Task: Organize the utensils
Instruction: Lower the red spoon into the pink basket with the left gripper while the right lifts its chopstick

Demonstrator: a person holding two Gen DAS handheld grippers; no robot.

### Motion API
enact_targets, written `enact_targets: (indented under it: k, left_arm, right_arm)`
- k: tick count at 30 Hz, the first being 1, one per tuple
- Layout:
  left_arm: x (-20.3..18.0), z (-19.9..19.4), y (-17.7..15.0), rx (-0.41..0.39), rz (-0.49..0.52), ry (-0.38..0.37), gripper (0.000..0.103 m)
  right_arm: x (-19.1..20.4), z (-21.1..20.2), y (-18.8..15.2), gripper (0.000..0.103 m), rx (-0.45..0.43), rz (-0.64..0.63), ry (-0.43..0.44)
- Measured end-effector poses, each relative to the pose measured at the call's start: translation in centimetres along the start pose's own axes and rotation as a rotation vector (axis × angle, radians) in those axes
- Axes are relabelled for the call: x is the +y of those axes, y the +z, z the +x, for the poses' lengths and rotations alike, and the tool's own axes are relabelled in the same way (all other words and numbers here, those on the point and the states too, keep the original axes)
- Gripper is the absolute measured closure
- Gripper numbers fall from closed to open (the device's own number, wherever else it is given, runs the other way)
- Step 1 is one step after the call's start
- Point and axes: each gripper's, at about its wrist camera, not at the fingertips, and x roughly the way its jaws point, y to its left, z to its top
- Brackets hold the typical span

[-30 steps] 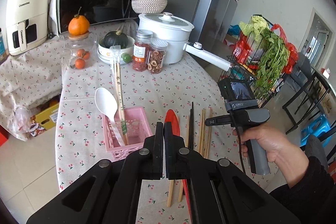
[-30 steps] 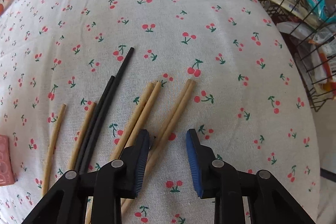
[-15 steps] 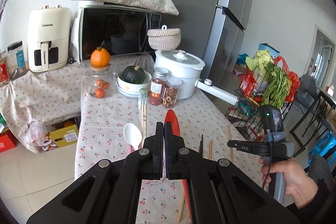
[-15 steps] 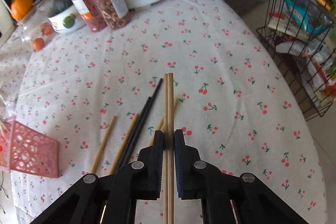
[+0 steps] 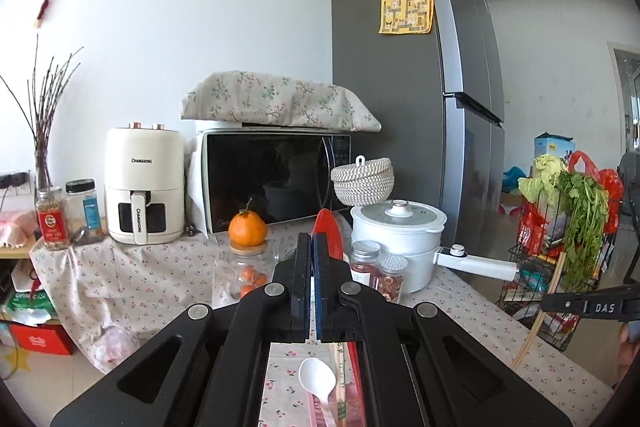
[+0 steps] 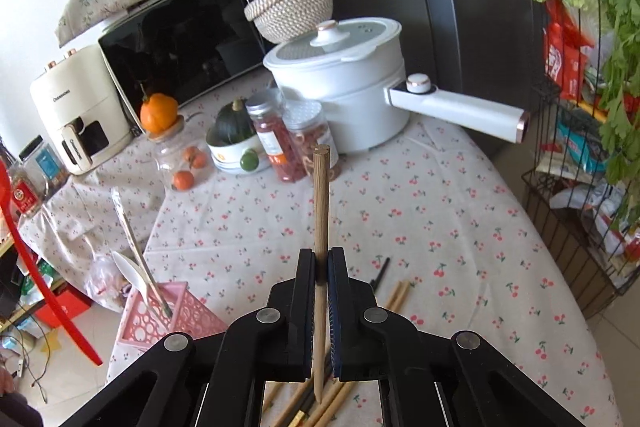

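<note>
The right tool (image 6: 320, 267) has its jaws pinched on a pair of wooden chopsticks (image 6: 321, 211), gripped around mid-length so the blunt ends rise ahead of the tool and the tapered tips hang below it, clear of the counter (image 6: 460, 211). The likeliest slip from here: with so narrow a bite on two smooth sticks, one could pivot or slide out between the pads, or the pair could fan apart and catch the rim of the pink basket (image 6: 160, 319), which sits low and to the left of this tool, already holding a white spoon (image 6: 128, 273) and another pair. More chopsticks (image 6: 396, 297), wooden and black, lie on the cloth just beneath the tool. The left tool (image 5: 311, 283) is clamped on a red spatula (image 5: 327, 231) whose blade stands up beyond its tips; its long handle could sweep into the basket.
</note>
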Motion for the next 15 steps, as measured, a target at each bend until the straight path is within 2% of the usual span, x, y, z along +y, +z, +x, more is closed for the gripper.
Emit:
enact_targets:
  k: [4, 11, 15]
  left_arm:
    - [0.3, 1.5, -0.6, 0.052, -0.043, -0.002, 0.103]
    - [0.6, 1.7, -0.7, -0.030, -0.049, 0.075, 0.103]
    - [0.0, 3.1, -1.8, -0.035, 0.005, 0.096, 0.103]
  right_arm:
    - [0.1, -0.2, 0.7, 0.099, -0.016, -0.005, 0.017]
    - [0.4, -1.5, 1.8, 0.099, -0.059, -0.007, 0.074]
    - [1.3, -2.3, 2.2, 0.099, -0.085, -0.015, 0.108]
